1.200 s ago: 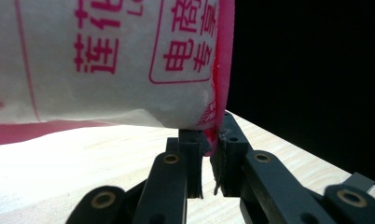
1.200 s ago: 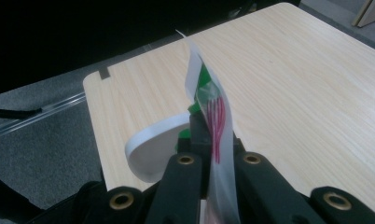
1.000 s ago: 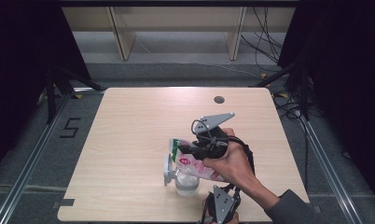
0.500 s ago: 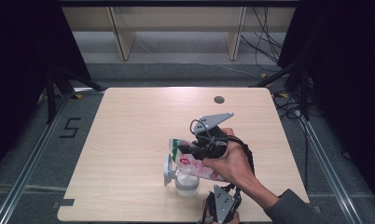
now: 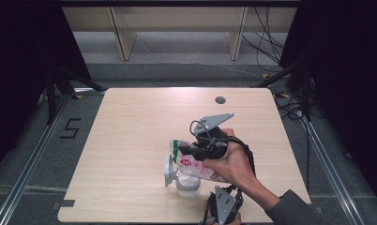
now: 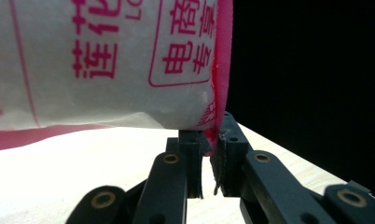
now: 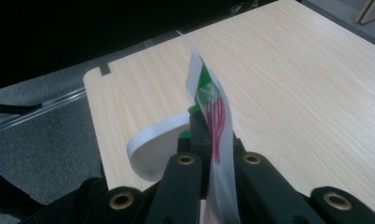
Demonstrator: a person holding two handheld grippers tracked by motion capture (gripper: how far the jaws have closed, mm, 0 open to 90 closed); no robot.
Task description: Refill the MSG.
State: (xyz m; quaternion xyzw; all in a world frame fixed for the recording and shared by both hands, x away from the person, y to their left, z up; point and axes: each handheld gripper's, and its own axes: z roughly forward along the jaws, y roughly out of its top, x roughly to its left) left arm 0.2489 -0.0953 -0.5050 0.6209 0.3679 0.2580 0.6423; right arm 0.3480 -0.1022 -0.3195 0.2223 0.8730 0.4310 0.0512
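Here the right claw is clamped on the upper, opened end of a white pouch with pink and green print — in the right gripper view its two black jaws meet on the thin film, which stands edge-on between them with a loose white flap curling off to the left. The hand that carries this claw reaches in from the lower right of the high view, the grey three-cornered plate tilted above it. The left claw sits at the near edge of the bench, low in the high view; its jaws are nearly together and pinch the pink sealed seam at the bottom corner of the pouch, which hangs just above them with its red lettering turned sideways. Held at both ends like this, the pouch lies tilted, its long axis running from the green-printed open end at upper left down toward the pink sealed end at lower right in the high view, the mouth pointing up and left. Directly under it stands a small clear jar holding something white — its grey lid hangs open at its left side. Farther out the pale wooden bench top carries a dark round grommet near its far edge.
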